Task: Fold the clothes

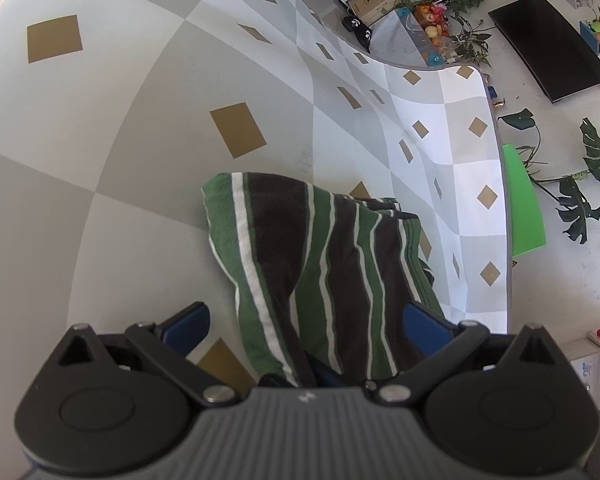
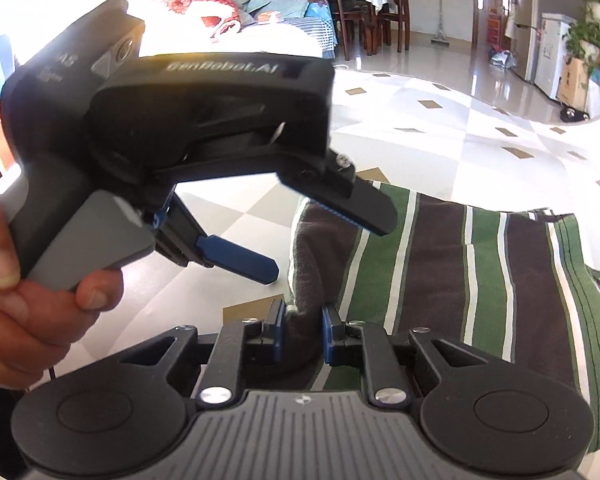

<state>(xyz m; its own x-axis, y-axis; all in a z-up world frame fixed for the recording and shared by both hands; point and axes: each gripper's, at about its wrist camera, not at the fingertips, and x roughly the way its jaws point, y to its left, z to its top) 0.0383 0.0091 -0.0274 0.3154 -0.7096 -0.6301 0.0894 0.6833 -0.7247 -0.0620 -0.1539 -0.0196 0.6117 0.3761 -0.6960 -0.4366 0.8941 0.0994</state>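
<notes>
Pinching only a thin corner of the green, brown and white striped cotton garment (image 2: 460, 280), mid-frame on the checked cloth (image 2: 420, 128), the right gripper (image 2: 304, 320) could lose it, since the left gripper (image 2: 320, 236) gapes released alongside.

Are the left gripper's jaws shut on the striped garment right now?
No: in the left wrist view the left gripper has its jaws spread wide, with the striped garment lying loose between them.

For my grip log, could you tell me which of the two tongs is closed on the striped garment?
The right tongs pinch the striped garment; the left tongs stand open.
</notes>
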